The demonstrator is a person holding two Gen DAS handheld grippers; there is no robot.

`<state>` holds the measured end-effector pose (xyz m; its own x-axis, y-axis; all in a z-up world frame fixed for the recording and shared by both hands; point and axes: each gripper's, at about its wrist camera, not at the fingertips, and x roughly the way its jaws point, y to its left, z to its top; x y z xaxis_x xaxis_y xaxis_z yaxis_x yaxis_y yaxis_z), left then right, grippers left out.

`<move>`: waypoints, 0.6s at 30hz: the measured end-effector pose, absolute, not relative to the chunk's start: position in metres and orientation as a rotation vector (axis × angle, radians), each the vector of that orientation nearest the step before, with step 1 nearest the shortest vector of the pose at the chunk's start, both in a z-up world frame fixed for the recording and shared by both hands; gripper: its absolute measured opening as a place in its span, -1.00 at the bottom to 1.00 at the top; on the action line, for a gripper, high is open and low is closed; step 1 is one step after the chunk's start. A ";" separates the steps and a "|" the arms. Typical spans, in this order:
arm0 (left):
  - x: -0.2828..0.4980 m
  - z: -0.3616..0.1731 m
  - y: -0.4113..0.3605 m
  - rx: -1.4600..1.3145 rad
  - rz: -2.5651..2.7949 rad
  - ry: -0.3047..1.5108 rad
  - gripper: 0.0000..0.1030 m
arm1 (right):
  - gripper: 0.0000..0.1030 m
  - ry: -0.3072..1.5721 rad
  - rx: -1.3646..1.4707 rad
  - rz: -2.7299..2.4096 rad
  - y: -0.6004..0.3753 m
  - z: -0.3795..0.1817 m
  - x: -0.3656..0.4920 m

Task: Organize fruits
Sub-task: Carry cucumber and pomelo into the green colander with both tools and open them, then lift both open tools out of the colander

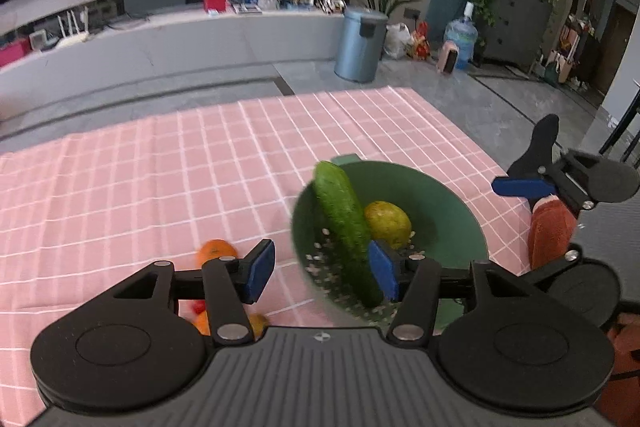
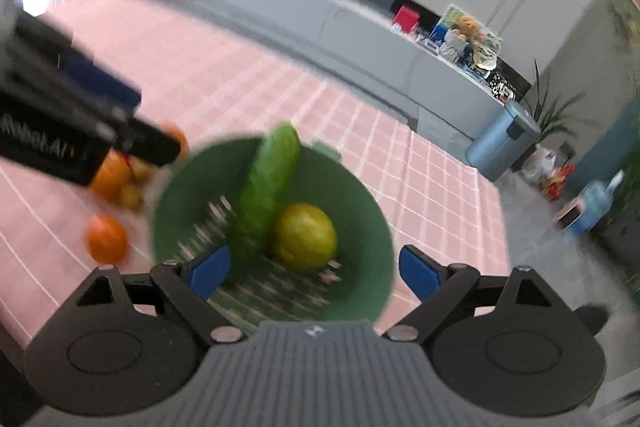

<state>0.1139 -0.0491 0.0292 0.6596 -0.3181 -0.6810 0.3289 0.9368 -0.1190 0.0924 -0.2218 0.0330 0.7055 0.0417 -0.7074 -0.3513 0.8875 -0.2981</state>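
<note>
Fruits lie in two groups on the bench: to the left, loose round oranges [image 2: 107, 238] and small yellowish fruits [image 2: 133, 195] sit on the pink checked tablecloth [image 1: 160, 179]; to their right, near the bench's right edge, a green perforated plastic bowl [image 2: 360, 219] holds a long dark green cucumber [image 1: 345, 223], leaning up against its far rim, and a round yellow-green fruit [image 2: 305, 235] just beside it. The left gripper [image 1: 323, 269] hangs angled down over the gap between oranges and bowl, its blue pads spread apart and empty. The right gripper [image 2: 316, 269] hovers above the bowl, angled down, jaws spread wide, holding nothing. Beyond the bench stand a grey low cabinet [image 1: 200, 39] and a blue-grey metal bin [image 1: 360, 45].
</note>
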 end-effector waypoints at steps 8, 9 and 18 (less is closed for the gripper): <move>0.085 0.037 -0.015 -0.006 -0.309 0.725 0.25 | 0.70 0.644 -0.131 0.286 -0.193 0.037 0.063; 0.081 0.037 -0.011 -0.008 -0.302 0.721 0.25 | 0.70 0.643 -0.104 0.289 -0.188 0.035 0.061; 0.065 0.018 0.021 -0.043 -0.232 0.738 0.25 | 0.53 0.644 0.035 0.320 -0.147 0.009 0.040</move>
